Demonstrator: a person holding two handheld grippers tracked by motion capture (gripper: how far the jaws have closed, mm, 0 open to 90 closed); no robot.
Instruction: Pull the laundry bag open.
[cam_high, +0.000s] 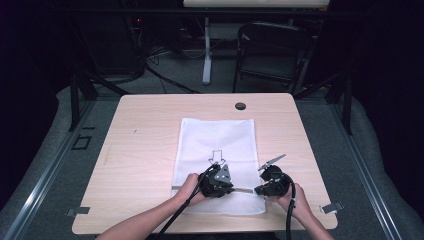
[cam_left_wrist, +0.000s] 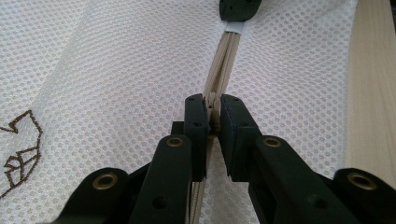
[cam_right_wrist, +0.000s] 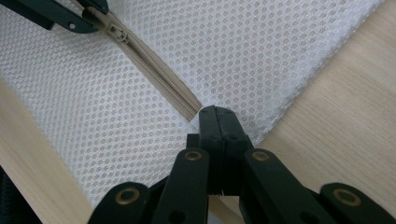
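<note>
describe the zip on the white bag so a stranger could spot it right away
On the wooden table lies a white mesh bag. Near its edge closest to the person, a beige zip runs between the two claws. It is the one tan stripe on the white mesh, unlike the outlined arrow logo.

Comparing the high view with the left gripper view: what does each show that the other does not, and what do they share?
High view alone: the whole wooden table, the full outline of the white mesh bag, both forearms, the right gripper at the bag's near right corner, and a chair behind.
Left gripper view alone: the left gripper with its jaws closed on the beige zipper, plus the mesh weave up close.
Both: the bag, its brown printed mark, the table's wood and the left gripper on the zipper line.
</note>
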